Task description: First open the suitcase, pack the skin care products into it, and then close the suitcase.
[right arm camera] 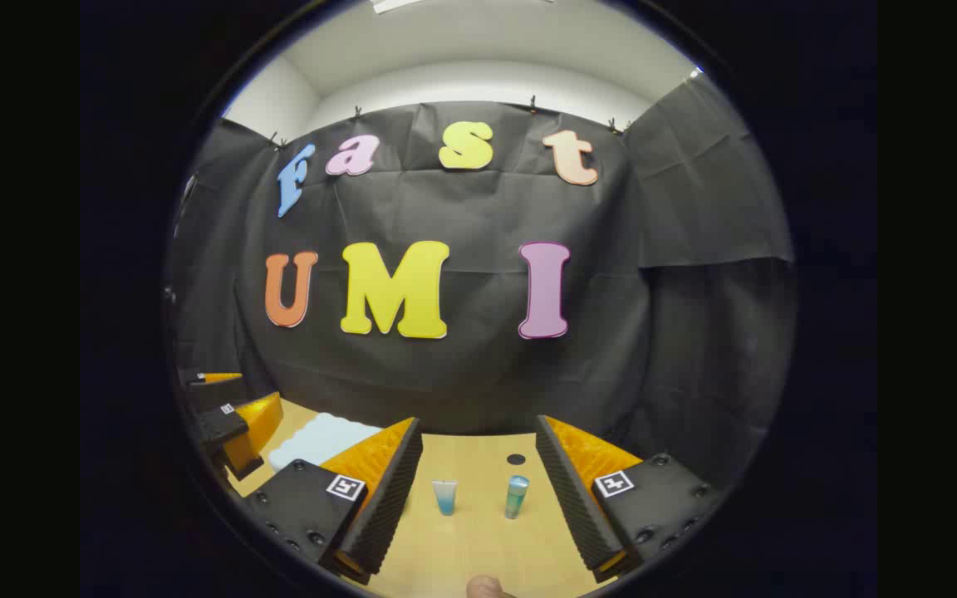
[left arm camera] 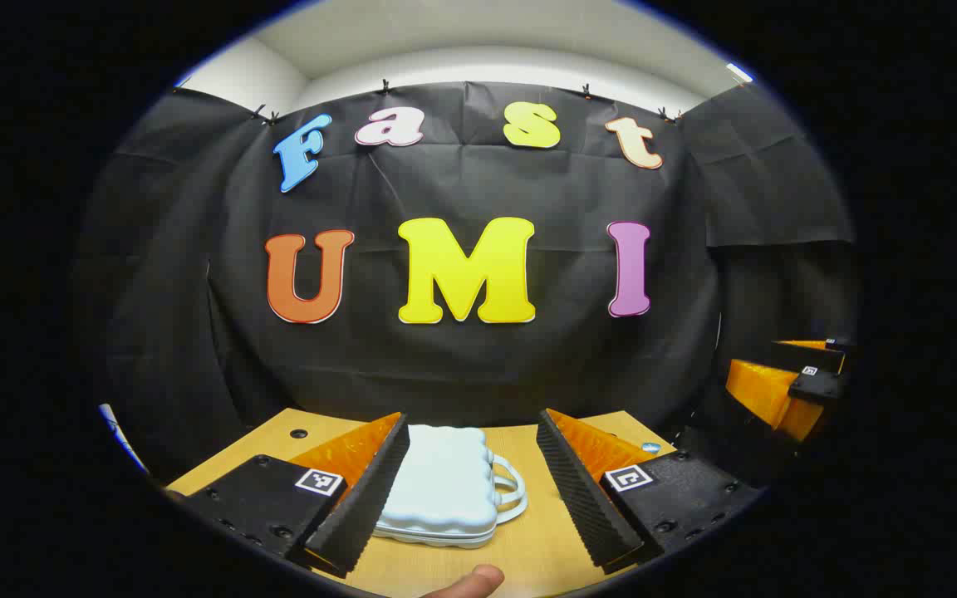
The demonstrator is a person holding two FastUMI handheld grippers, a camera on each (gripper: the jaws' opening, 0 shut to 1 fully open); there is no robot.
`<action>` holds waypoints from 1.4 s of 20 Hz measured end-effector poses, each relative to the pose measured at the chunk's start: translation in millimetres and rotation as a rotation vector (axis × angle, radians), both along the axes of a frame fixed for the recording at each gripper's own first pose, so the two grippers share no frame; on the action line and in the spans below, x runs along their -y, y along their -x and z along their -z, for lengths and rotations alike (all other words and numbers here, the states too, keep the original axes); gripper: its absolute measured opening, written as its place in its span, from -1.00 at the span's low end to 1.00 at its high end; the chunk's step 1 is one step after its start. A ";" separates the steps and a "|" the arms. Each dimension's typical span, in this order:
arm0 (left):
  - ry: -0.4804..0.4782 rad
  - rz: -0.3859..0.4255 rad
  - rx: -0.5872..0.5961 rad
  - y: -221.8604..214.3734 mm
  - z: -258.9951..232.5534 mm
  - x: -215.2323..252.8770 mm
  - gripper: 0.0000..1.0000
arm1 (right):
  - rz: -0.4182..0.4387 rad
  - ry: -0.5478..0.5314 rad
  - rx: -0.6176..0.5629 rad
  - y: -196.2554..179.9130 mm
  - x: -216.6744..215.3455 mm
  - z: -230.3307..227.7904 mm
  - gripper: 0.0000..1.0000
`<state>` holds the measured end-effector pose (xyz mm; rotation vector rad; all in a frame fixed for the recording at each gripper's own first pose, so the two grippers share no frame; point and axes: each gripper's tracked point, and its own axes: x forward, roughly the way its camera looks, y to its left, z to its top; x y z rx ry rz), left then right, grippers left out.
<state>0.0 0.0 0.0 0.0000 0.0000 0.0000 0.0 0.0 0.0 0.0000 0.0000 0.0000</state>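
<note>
**Suitcase closed, both grippers spread wide**

The pale blue suitcase [left arm camera: 444, 486] lay shut on the wooden table [left arm camera: 528, 552], framed between the left gripper [left arm camera: 470, 490] and its wide-apart jaws. The right gripper [right arm camera: 478, 490], jaws likewise spread and empty, faced two small skin care tubes [right arm camera: 445, 497] [right arm camera: 516, 496] standing upright, slightly apart.

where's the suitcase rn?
Closed suitcase lies flat on the table, between the left gripper fingers in the left gripper view, handle facing right.
</note>
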 end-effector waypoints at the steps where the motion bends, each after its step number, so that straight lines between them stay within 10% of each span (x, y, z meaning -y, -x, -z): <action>1: -0.001 -0.006 0.003 -1.1 -1.2 2.6 0.96 | -0.002 -0.003 -0.003 -1.7 2.4 1.7 0.62; 17: -0.030 0.015 -0.026 -24.7 15.7 34.3 0.96 | 0.010 0.040 -0.019 -23.1 27.4 6.7 0.60; 28: -0.441 -0.006 -0.106 -80.1 123.6 32.3 0.96 | 0.121 0.095 0.025 -40.1 117.2 -4.4 0.60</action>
